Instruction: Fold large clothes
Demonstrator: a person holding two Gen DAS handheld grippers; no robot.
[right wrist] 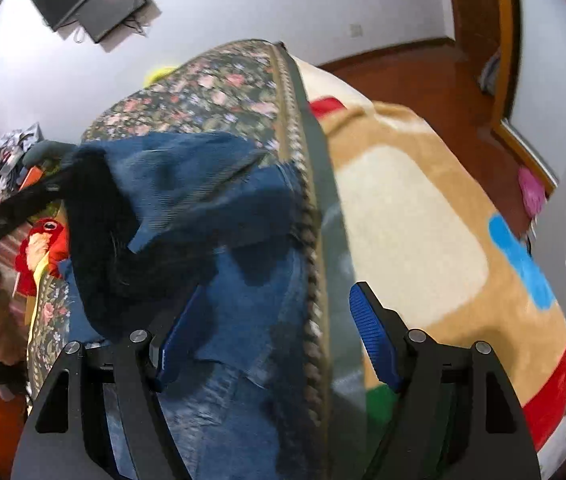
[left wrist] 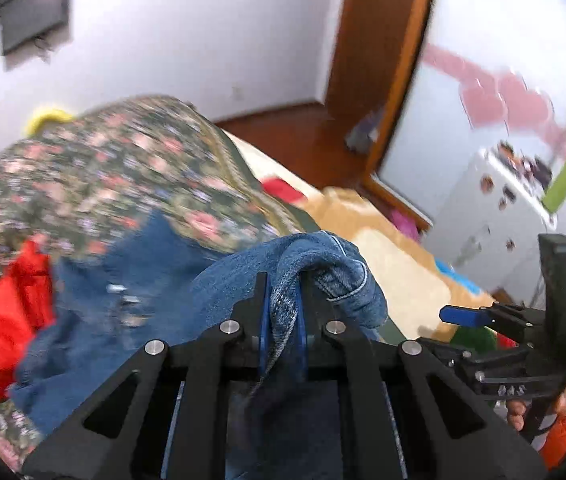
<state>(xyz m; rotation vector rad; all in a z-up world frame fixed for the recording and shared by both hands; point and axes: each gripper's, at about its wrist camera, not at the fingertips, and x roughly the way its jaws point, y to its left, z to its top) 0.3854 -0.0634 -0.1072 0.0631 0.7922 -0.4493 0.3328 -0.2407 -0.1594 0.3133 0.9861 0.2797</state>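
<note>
The blue denim garment (left wrist: 155, 280) lies on the floral bedspread (left wrist: 95, 160) at the bed's near left. My left gripper (left wrist: 283, 316) has its jaws clamped on a bunched denim edge; my right gripper (right wrist: 275, 332) hangs over the denim, jaws apart and empty. I judge I'm lifting for a fold; next, the right should grab another edge.

Even, bright indoor light; motion blur smeared the floral patterned bedcover (left wrist: 95, 168) and pink-marked wall; fisheye bending darkened both frames' corners.
</note>
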